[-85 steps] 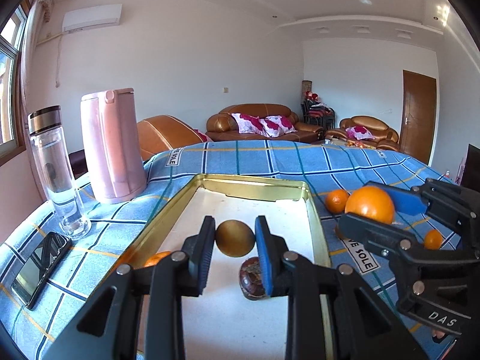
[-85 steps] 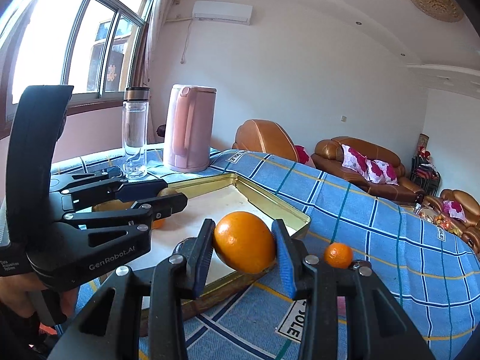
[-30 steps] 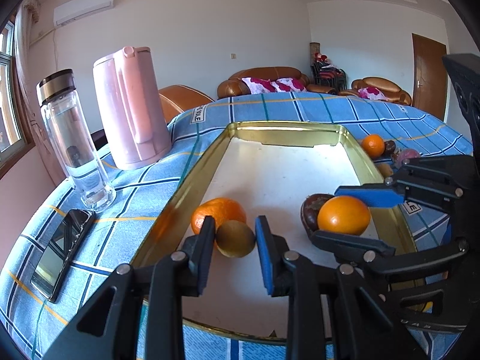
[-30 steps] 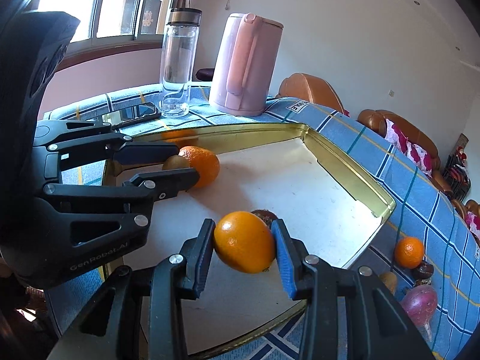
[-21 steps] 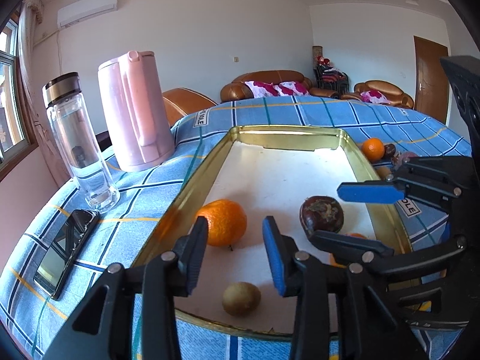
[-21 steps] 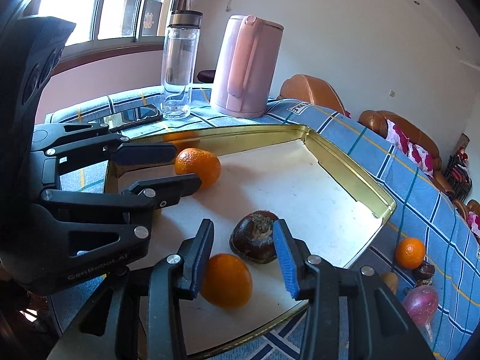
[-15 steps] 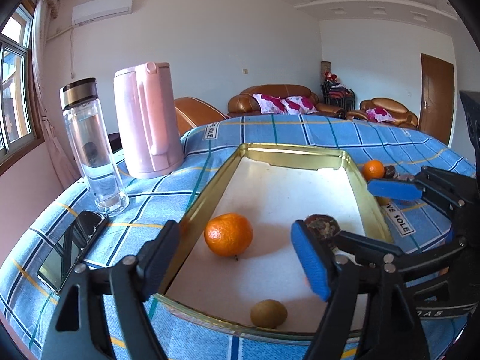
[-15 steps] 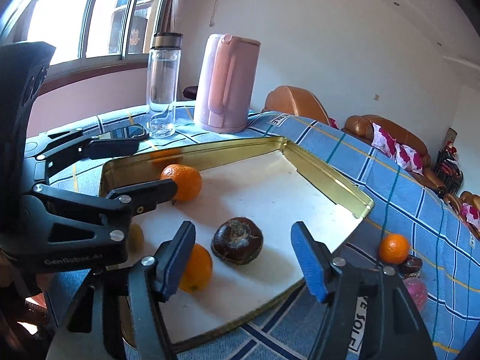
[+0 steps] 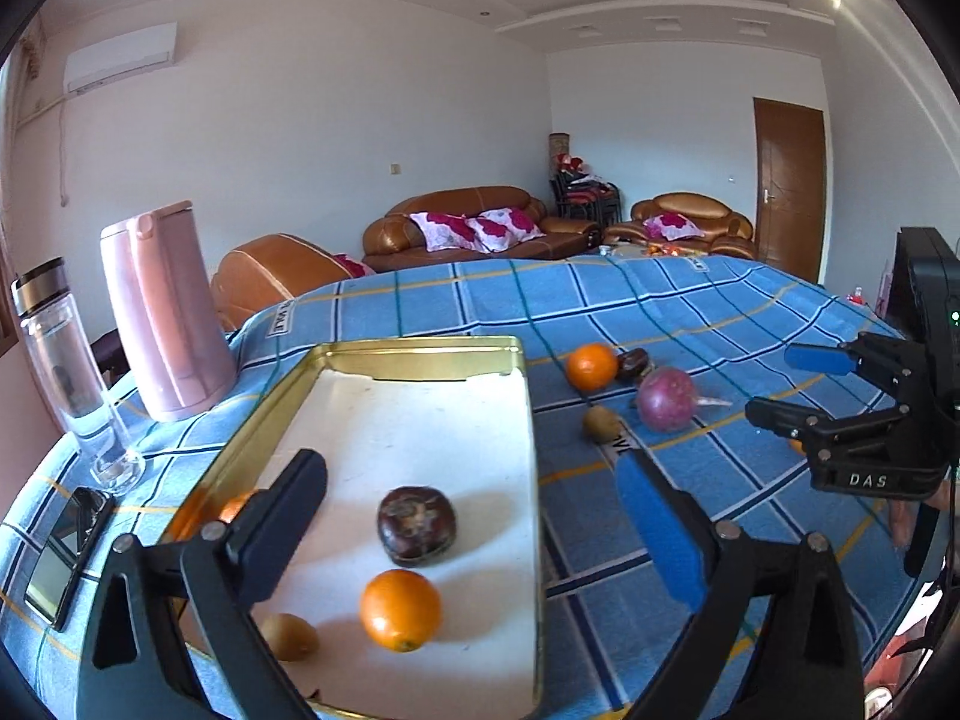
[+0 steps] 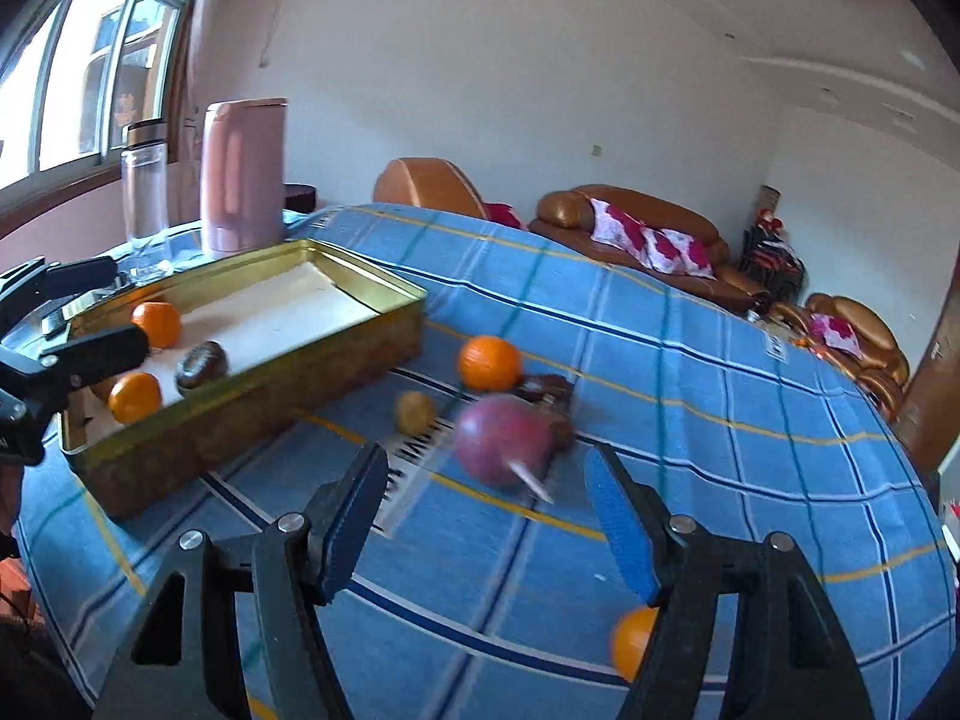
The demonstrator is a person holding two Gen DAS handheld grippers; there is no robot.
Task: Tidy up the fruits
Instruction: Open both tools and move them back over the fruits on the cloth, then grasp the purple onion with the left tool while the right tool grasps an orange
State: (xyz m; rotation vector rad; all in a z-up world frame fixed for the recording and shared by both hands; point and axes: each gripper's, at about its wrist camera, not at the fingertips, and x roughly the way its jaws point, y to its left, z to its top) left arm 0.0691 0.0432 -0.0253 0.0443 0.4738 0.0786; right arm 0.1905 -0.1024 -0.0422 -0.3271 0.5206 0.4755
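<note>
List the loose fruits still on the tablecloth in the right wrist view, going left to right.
Small brown kiwi-like fruit → orange → purple-red round fruit, blurred, with a dark fruit just behind it → another orange at the lower right, partly hidden behind a finger of the right gripper.

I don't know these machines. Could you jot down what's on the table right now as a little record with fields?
Tray: gold tin holding two oranges, a dark fruit and a kiwi
On the cloth: an orange, a red fruit, a second kiwi, another dark fruit
Beside tray: pink kettle, bottle, phone
Left gripper: opening, empty
Right gripper: open, empty, facing the red fruit
</note>
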